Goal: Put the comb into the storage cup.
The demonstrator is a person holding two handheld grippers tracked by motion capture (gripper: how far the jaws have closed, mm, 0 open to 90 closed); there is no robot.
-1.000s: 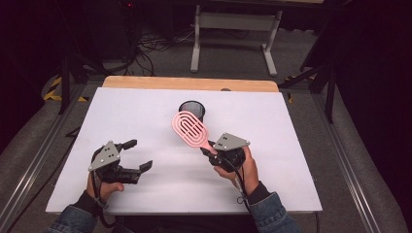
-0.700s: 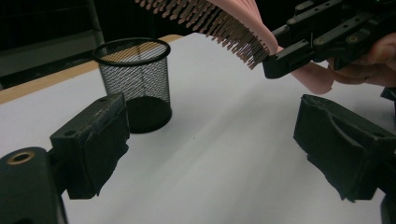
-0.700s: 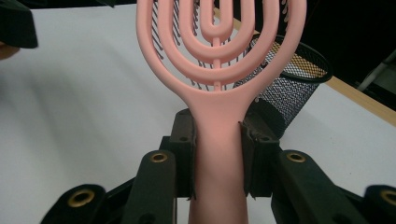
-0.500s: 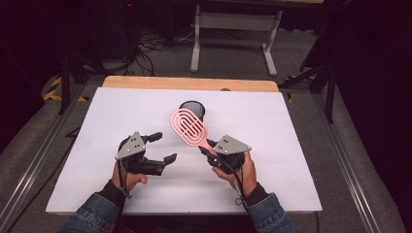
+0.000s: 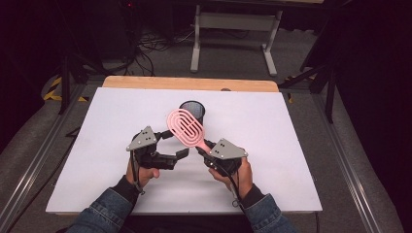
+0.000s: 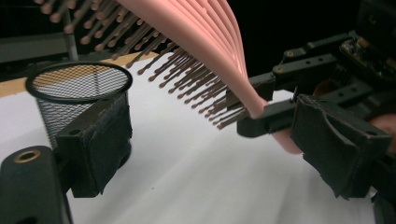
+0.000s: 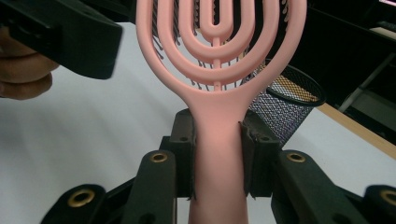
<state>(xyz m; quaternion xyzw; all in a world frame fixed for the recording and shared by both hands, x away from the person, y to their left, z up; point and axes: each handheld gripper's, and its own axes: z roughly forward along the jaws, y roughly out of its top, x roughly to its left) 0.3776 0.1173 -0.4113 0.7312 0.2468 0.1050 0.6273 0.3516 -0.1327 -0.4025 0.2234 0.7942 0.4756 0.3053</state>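
A pink vented hairbrush is held up over the white table, head tilted toward a black mesh cup. My right gripper is shut on its handle, both pads pressed to the sides. The left gripper is just left of the brush neck, open. Its jaws have just been closing a little, and neither pad touches anything. In the left gripper view the bristles hang ahead between the pads, with the right gripper beyond and the cup at left. The left gripper shows at the upper left of the right gripper view.
A wooden strip runs along the table's far edge. Behind it stand a metal frame and loose cables on the floor. Metal rails flank both sides of the table. White surface lies open left and right of the hands.
The left hand and its gripper have moved right and forward from the table's left part to just beside the brush neck. The right gripper and the brush have stayed put.
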